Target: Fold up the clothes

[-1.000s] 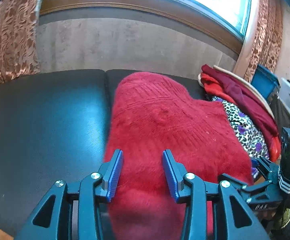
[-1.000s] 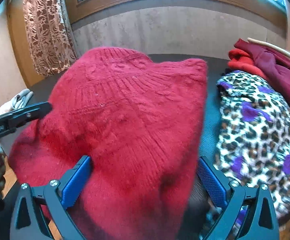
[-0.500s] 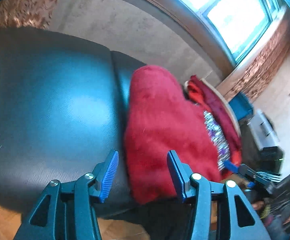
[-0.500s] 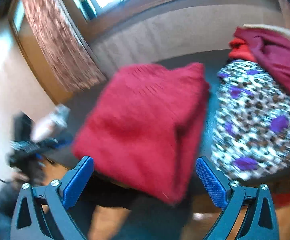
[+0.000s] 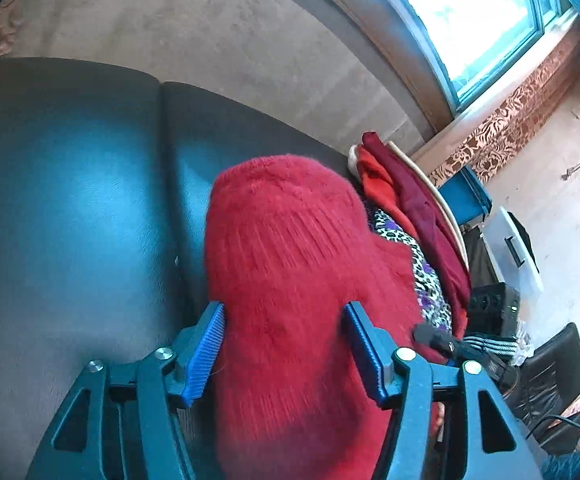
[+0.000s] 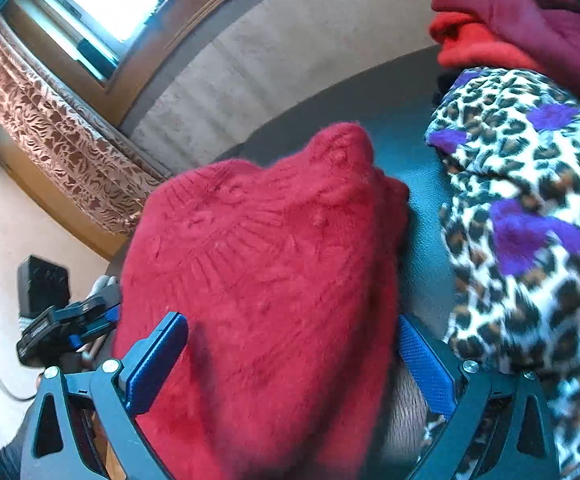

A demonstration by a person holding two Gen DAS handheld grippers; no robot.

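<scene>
The left gripper (image 5: 284, 344) was opening around the red sweater (image 5: 290, 264), pads not pressing; the right gripper (image 6: 290, 360) stood wide astride it. The sweater lay on the black table (image 5: 70, 200), the leopard-print garment (image 6: 530, 220) at its three o'clock.

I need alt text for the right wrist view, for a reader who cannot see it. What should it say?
A fuzzy red sweater lies bunched on a dark table, filling the space between the wide-open blue fingers of the right gripper. A leopard-print garment with purple patches lies to its right, with more red clothes behind. The left gripper shows at the left edge.
</scene>
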